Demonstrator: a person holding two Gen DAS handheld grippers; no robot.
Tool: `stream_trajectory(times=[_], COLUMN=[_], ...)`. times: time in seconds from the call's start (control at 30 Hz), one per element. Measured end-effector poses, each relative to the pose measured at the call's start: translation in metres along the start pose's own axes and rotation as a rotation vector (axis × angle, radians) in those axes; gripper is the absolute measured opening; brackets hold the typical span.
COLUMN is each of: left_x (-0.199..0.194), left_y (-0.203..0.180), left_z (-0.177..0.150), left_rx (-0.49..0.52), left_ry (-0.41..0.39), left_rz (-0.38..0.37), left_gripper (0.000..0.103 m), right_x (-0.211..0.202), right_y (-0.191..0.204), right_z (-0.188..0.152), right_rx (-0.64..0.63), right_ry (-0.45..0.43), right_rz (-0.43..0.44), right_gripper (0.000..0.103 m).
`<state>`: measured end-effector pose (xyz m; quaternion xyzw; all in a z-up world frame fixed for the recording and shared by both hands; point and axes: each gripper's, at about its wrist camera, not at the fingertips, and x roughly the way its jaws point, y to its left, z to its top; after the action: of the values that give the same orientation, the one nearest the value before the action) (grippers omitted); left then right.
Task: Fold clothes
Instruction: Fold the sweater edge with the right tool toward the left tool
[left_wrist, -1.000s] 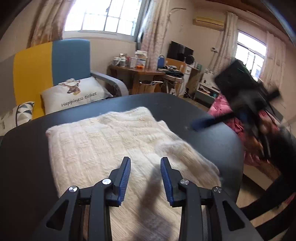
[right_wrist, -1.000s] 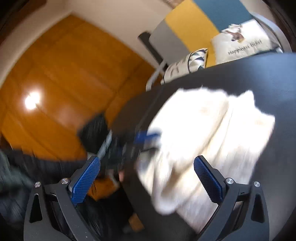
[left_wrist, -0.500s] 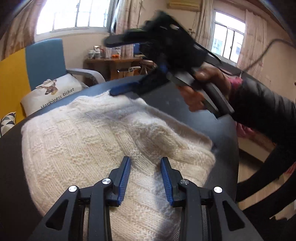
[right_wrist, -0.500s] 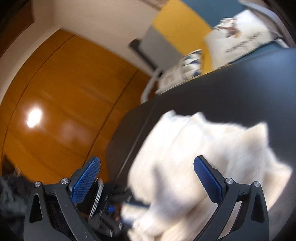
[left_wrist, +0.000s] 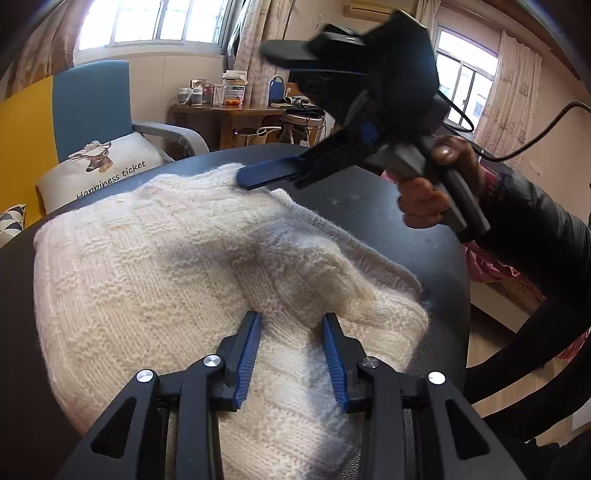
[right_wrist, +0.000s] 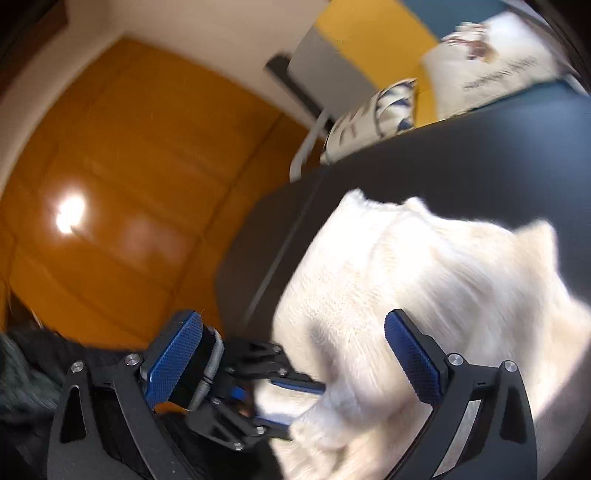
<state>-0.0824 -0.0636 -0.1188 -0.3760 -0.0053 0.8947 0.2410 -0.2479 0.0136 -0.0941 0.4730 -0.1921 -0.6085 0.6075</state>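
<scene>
A folded cream knit sweater lies on a round black table. My left gripper hovers low over the sweater's near part, angled down. Its jaws stand part open with knit showing in the gap, and the pads do not squeeze it. My right gripper is held by a hand over the sweater's far edge, jaws wide open, its lower blue finger just at the knit. In the blurred right wrist view the right gripper is open over the sweater, with the left gripper at the sweater's edge.
A blue and yellow armchair with a deer-print pillow stands behind the table. A cluttered wooden desk is further back. A black sleeve crosses the right side. An orange wooden wall fills the right wrist view's left.
The right gripper swung in from the right and now hangs over the sweater's far edge. The left gripper sank closer to the sweater and tipped further down.
</scene>
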Motion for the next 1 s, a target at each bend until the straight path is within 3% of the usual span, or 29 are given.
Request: stream_trajectory(times=[0.17, 0.33, 0.4, 0.43, 0.47, 0.5, 0.53, 0.57, 0.7, 0.8, 0.9, 0.93, 1.0], left_x=[0.000, 0.004, 0.004, 0.004, 0.004, 0.004, 0.004, 0.003, 0.000, -0.001, 0.000, -0.001, -0.002], left_y=[0.000, 0.002, 0.000, 0.000, 0.000, -0.001, -0.001, -0.001, -0.002, 0.001, 0.003, 0.003, 0.003], left_z=[-0.001, 0.001, -0.001, -0.001, 0.000, 0.000, 0.000, 0.000, -0.004, -0.005, -0.005, -0.005, -0.005], left_rx=[-0.007, -0.005, -0.004, -0.005, -0.006, -0.002, 0.005, 0.013, 0.009, -0.016, -0.028, -0.028, -0.031], left_ry=[0.004, 0.005, 0.005, 0.006, 0.008, 0.011, 0.015, 0.016, 0.015, 0.011, 0.016, 0.015, 0.014], left_rz=[-0.003, 0.004, 0.003, 0.001, -0.001, 0.000, 0.002, 0.006, 0.003, -0.015, -0.028, -0.027, -0.026], left_gripper=[0.034, 0.034, 0.034, 0.034, 0.034, 0.034, 0.034, 0.034, 0.034, 0.034, 0.034, 0.034, 0.034], right_x=[-0.017, 0.010, 0.013, 0.016, 0.019, 0.024, 0.029, 0.037, 0.043, 0.026, 0.030, 0.033, 0.025], right_y=[-0.011, -0.029, -0.027, -0.026, -0.026, -0.026, -0.026, -0.026, -0.011, -0.005, -0.037, -0.047, -0.055], right_z=[-0.020, -0.022, -0.022, -0.020, -0.017, -0.013, -0.008, -0.003, 0.012, 0.013, 0.006, 0.002, 0.000], right_rx=[0.074, 0.106, 0.081, 0.059, 0.046, 0.036, 0.027, 0.016, -0.065, -0.105, -0.018, 0.015, 0.074], right_ry=[-0.090, -0.079, -0.080, -0.083, -0.088, -0.092, -0.090, -0.074, -0.053, -0.092, -0.037, -0.024, -0.083], right_rz=[0.002, -0.075, -0.068, -0.096, -0.120, -0.133, -0.157, -0.200, -0.342, -0.430, -0.500, -0.468, -0.325], right_gripper=[0.101, 0.101, 0.099, 0.092, 0.074, 0.063, 0.035, 0.019, 0.019, 0.019, 0.019, 0.019, 0.023])
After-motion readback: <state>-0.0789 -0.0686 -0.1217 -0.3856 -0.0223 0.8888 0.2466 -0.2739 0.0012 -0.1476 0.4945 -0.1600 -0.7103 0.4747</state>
